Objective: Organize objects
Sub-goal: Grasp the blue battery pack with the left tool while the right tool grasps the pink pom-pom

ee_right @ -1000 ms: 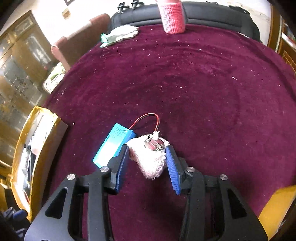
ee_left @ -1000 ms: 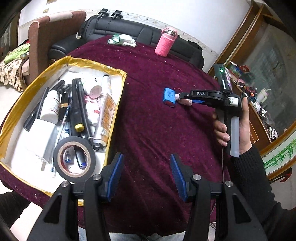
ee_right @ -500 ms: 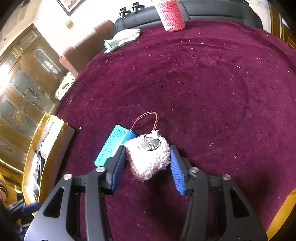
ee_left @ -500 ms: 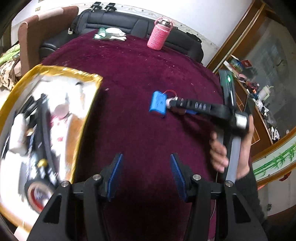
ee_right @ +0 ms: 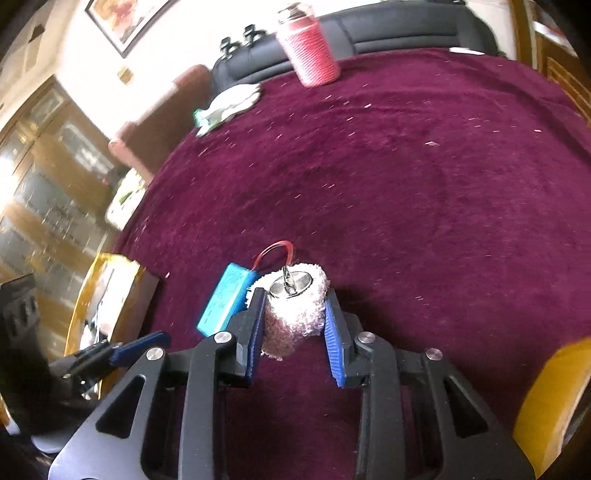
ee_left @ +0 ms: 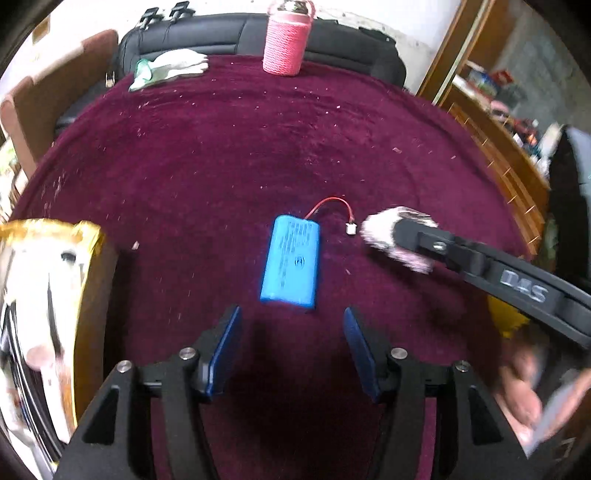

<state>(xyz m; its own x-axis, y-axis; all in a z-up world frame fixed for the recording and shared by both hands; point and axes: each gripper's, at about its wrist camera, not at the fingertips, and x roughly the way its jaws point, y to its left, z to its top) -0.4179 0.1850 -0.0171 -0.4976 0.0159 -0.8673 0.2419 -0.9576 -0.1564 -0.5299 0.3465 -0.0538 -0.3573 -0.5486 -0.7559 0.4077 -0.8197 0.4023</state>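
Right gripper [ee_right: 293, 319] clamps fluffy pink-white roller with metal hub [ee_right: 295, 308], raised just above maroon velvet tablecloth [ee_left: 229, 155]. Left gripper [ee_left: 291, 345] jaws wide, empty, near flat blue battery pack with red wire [ee_left: 291, 266] lying on cloth.

Wall [ee_right: 192, 44]: white, framed picture [ee_right: 122, 22] upper left
Furniture: black sofa [ee_left: 229, 35] top; glass-fronted wooden cabinet [ee_right: 48, 177] left

- The gold box [ee_left: 55, 295] at the left edge of the left wrist view is blurry and cut off; the things inside cannot be told apart
- A hand [ee_left: 532, 387] at lower right is smeared
- The fluffy roll [ee_right: 295, 310] hides part of the blue battery [ee_right: 225, 299]
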